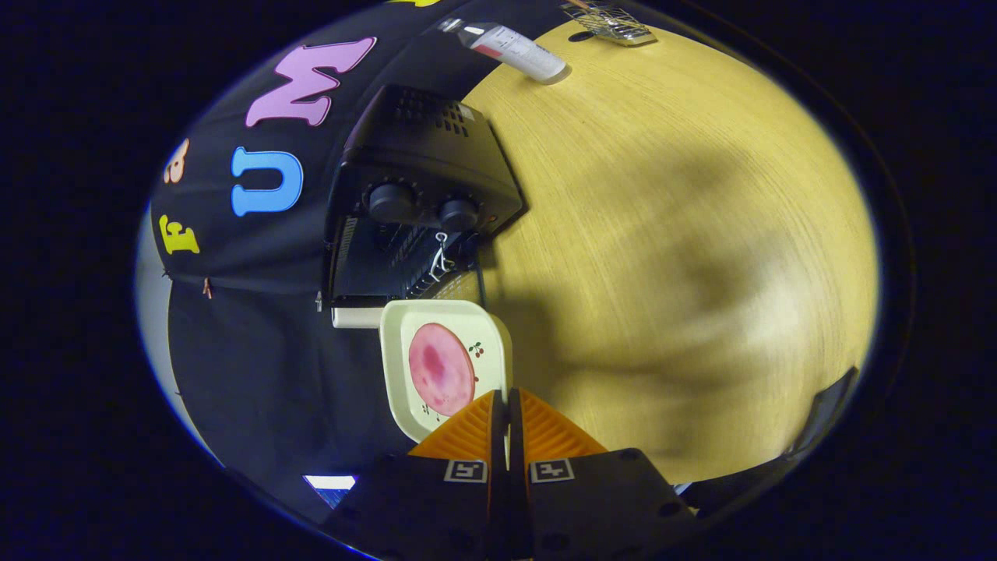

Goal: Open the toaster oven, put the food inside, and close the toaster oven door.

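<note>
The claw has its 2 fingers pinched together on the near rim of the cream plate, and the plate hangs out ahead of them with the pink slice of food lying flat on it. Just beyond the plate sits the black toaster oven on the wooden table, its door already dropped open, the dark cavity and rack showing under the 2 knobs.

The whole view is rolled hard to one side, so the claw looks rotated in the hand, and the far rim of the plate is close to the door's edge.

The step in hand, by my reading, is feeding the plate into the cavity. To do it well: level the wrist so the slice can't slide, line the plate's far edge square with the opening, clear the lowered door, and push straight in along the rack. The grip is only on a thin rim, so go slow; any knock against the door could twist the plate out of the fingers.

Well apart, at the far side of the table, lie a white tube and a wire rack.
</note>
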{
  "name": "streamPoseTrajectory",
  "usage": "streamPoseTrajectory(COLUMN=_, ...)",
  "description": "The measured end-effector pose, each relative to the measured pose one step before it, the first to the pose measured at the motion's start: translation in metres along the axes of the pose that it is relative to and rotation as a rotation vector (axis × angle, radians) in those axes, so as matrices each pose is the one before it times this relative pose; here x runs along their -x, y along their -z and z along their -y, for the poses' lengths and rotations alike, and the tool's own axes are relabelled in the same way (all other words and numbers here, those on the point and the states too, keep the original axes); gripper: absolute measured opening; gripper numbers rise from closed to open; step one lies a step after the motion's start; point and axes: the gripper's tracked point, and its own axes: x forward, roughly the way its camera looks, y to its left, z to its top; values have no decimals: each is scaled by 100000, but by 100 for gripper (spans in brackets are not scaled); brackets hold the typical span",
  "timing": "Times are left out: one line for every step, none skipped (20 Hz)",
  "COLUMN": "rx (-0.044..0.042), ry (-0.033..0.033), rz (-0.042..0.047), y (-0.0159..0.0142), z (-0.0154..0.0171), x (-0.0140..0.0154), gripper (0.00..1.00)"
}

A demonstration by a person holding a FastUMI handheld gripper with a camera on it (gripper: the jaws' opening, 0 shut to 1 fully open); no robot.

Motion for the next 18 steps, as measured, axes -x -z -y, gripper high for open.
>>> streamPoseTrajectory(rx=-838, ry=458, rz=1137, y=373, z=-881, x=-737, gripper=5)
streamPoseTrajectory(rx=-1535, ry=338, rz=1415, y=223, z=-841, x=-657, gripper=5)
streamPoseTrajectory(rx=-1961, ry=259, rz=1498, y=199, z=-838, x=-550, gripper=5)
streamPoseTrajectory(rx=-2141, ry=241, rz=1737, y=7, z=-853, x=-664, gripper=5)
streamPoseTrajectory(rx=-2137, ry=362, rz=1997, y=108, z=-756, x=-734, gripper=5)
streamPoseTrajectory(rx=-1837, ry=482, rz=2407, y=-174, z=-732, x=-716, gripper=5)
streamPoseTrajectory(rx=-1498, ry=479, rz=2420, y=-85, z=-551, x=-627, gripper=5)
streamPoseTrajectory(rx=-1678, ry=533, rz=2324, y=-282, z=-590, x=-621, gripper=5)
streamPoseTrajectory(rx=-2007, ry=497, rz=2639, y=-266, z=-562, x=-512, gripper=5)
streamPoseTrajectory(rx=-1808, ry=408, rz=2702, y=-347, z=-580, x=-605, gripper=5)
streamPoseTrajectory(rx=-1531, ry=260, rz=2484, y=-305, z=-662, x=-635, gripper=5)
streamPoseTrajectory(rx=-1224, ry=173, rz=2085, y=-319, z=-670, x=-558, gripper=6)
streamPoseTrajectory(rx=-1250, ry=450, rz=1950, y=-78, z=-560, x=-509, gripper=5)
streamPoseTrajectory(rx=-1240, ry=518, rz=2012, y=-166, z=-542, x=-482, gripper=5)
streamPoseTrajectory(rx=-1390, ry=905, rz=1887, y=-96, z=-495, x=-409, gripper=5)
streamPoseTrajectory(rx=-1717, ry=967, rz=1631, y=-94, z=-431, x=-553, gripper=6)
streamPoseTrajectory(rx=-2002, ry=1195, rz=1646, y=70, z=-210, x=-509, gripper=6)
streamPoseTrajectory(rx=-2430, ry=1269, rz=1790, y=4, z=-277, x=-483, gripper=6)
